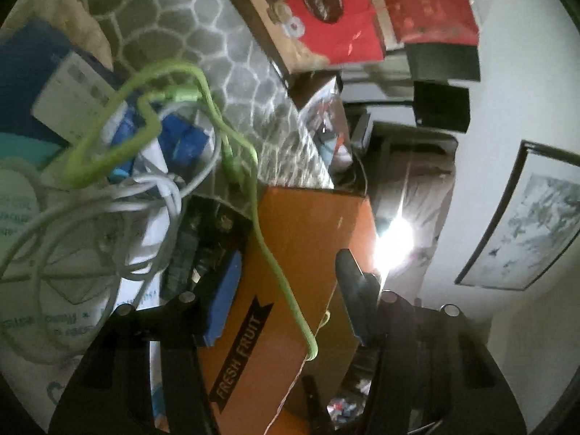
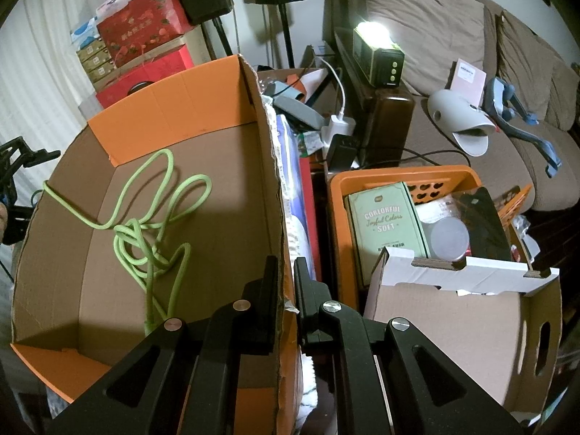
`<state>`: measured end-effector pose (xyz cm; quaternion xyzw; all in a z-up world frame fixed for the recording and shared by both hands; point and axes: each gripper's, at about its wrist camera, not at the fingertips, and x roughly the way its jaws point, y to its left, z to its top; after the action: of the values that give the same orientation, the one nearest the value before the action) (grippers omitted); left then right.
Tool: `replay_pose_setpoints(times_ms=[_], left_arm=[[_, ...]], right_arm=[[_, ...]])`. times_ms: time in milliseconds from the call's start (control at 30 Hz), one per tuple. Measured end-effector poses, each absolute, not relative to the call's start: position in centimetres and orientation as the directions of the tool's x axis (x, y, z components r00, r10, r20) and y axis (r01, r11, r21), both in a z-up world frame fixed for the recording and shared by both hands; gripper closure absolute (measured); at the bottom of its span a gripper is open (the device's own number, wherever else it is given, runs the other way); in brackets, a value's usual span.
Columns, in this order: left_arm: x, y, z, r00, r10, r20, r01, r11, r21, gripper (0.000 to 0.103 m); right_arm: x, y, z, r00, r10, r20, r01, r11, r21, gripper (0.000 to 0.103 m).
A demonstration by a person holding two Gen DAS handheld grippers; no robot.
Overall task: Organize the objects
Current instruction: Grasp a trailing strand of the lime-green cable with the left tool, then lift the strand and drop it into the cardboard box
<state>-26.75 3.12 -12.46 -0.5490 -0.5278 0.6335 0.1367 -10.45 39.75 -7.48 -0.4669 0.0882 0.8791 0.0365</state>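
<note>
Here the green cable (image 2: 152, 224) is lying coiled in the orange box (image 2: 174, 87), one strand trailing over its left wall. Right tongs (image 2: 286, 290) are clamping the box's right wall; left tongs (image 1: 282, 290), blurred, are standing apart around the box wall.

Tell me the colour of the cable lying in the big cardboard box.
Light green cable; the right wrist view shows it best.

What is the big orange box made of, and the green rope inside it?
The big orange box looks like cardboard: plain brown inside, a torn ragged edge. The green rope is probably a cable in a woven fabric sleeve; it looks matte and flops in soft loops.
</note>
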Motion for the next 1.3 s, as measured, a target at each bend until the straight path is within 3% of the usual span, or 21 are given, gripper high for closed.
replay_pose_setpoints(times_ms=[133,367,467,667,867,1300], left_arm=[[-27.1,3.8,-13.2,-0.342,0.773,-0.535,0.428,-0.379,-0.82,0.057],[-27.3,4.1,-14.3,-0.332,0.808,-0.487,0.486,-0.296,-0.822,0.093],[-27.2,4.2,-14.3,-0.339,0.807,-0.483,0.482,-0.292,-0.826,0.1],[-26.4,4.0,-10.6,-0.401,0.757,-0.516,0.35,-0.394,-0.85,0.1],[-26.0,5.9,-4.1,-0.38,0.778,-0.5,0.102,-0.502,-0.859,0.1],[-20.9,12.9,12.5,-0.311,0.82,-0.48,-0.436,-0.572,-0.695,0.1]], right_arm=[[-10.4,39.8,-7.5,-0.561,-0.019,-0.828,-0.147,-0.982,0.122,0.095],[-10.4,39.8,-7.5,-0.561,-0.019,-0.828,-0.148,-0.981,0.123,0.095],[-10.4,39.8,-7.5,-0.561,-0.018,-0.828,-0.148,-0.982,0.122,0.095],[-10.4,39.8,-7.5,-0.561,-0.019,-0.827,-0.147,-0.981,0.122,0.095],[-10.4,39.8,-7.5,-0.561,-0.02,-0.828,-0.147,-0.982,0.123,0.095],[-10.4,39.9,-7.3,-0.565,-0.02,-0.825,-0.15,-0.98,0.127,0.095]])
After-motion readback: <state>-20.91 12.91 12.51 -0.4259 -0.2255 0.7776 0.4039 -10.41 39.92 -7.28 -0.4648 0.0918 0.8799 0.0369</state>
